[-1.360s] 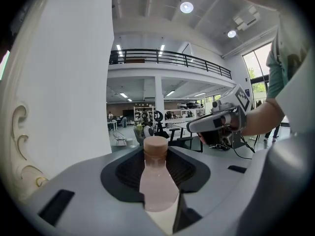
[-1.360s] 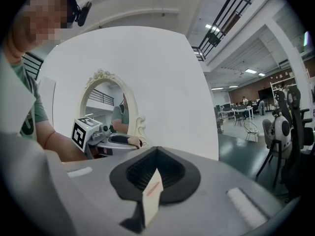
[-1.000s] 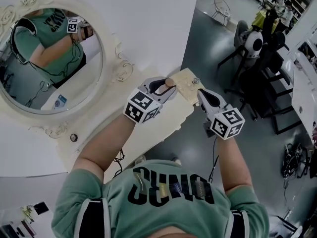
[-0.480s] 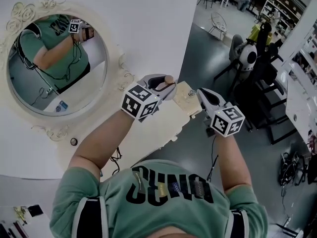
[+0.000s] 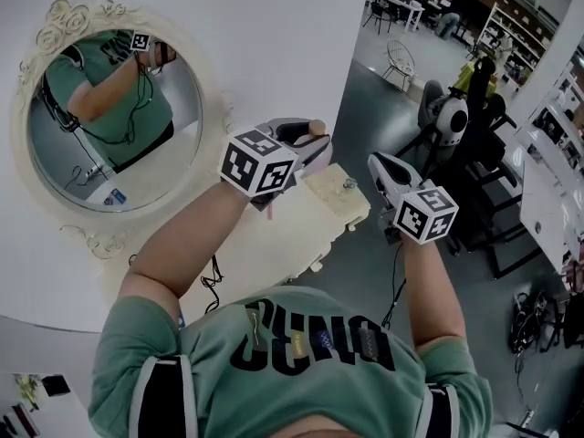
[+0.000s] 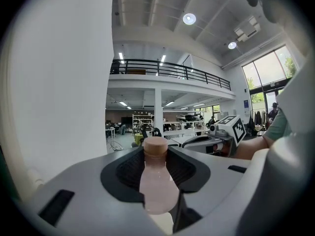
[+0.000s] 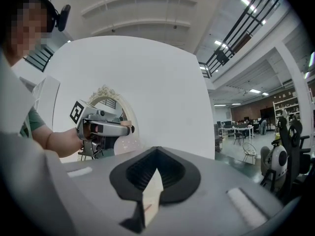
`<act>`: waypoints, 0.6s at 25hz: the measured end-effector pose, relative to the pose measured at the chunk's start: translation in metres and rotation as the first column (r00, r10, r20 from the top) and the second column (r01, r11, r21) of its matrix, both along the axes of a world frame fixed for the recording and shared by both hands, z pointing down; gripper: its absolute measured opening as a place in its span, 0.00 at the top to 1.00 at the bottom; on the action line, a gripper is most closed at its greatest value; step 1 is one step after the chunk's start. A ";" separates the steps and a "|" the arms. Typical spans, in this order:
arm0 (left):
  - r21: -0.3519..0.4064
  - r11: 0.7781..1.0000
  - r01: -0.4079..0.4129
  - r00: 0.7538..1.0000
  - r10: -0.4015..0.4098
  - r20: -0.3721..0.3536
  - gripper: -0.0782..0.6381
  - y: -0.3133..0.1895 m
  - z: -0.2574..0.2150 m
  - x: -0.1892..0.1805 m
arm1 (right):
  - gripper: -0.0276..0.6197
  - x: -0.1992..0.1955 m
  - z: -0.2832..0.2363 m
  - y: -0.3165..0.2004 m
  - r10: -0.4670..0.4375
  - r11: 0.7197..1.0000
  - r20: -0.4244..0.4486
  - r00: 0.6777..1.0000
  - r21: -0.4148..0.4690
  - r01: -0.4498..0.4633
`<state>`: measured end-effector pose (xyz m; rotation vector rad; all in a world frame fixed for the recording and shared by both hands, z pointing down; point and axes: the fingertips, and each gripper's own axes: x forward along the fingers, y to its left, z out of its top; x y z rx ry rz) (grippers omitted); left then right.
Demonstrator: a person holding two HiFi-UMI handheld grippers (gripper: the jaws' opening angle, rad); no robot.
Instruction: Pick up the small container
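Note:
The small container is a pale pink bottle (image 6: 156,181) with a tan cap (image 5: 317,128). My left gripper (image 5: 313,142) is shut on it, pads against its body, the cap sticking out past the fingertips. It hangs in the air above the cream dressing table (image 5: 274,245), in front of the white wall. The right gripper view shows the same gripper (image 7: 125,127) from the side, with the cap at its tip. My right gripper (image 5: 376,164) hovers to the right, past the table's end, its jaws (image 7: 156,154) meeting at the tips with nothing between them.
An oval mirror (image 5: 109,126) in an ornate cream frame hangs on the wall at left. A small cream box with a metal knob (image 5: 348,184) sits at the table's right end. Chairs and desks (image 5: 456,126) stand on the grey floor to the right.
My left gripper has risen with the bottle, up and away from the box at the table's end. My right gripper has stayed shut and shifted only slightly.

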<state>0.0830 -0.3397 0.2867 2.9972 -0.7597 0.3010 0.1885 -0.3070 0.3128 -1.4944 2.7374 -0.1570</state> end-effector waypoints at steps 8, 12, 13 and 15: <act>0.026 1.000 -0.010 1.000 0.010 -0.013 0.70 0.005 -0.045 0.003 | 0.95 0.002 -0.037 0.003 -0.006 0.998 -0.020 1.000 0.055 0.007; 0.035 0.999 -0.013 1.000 0.014 -0.017 0.69 0.007 -0.062 0.003 | 0.95 0.001 -0.053 0.003 -0.010 0.997 -0.034 0.999 0.080 0.012; 0.038 0.999 -0.013 1.000 0.013 -0.016 0.69 0.007 -0.066 0.003 | 0.95 0.001 -0.056 0.003 -0.012 0.996 -0.036 0.999 0.085 0.015; 0.045 0.999 -0.011 1.000 0.012 -0.016 0.70 0.008 -0.071 0.003 | 0.95 0.000 -0.062 0.004 -0.017 0.995 -0.041 0.999 0.096 0.021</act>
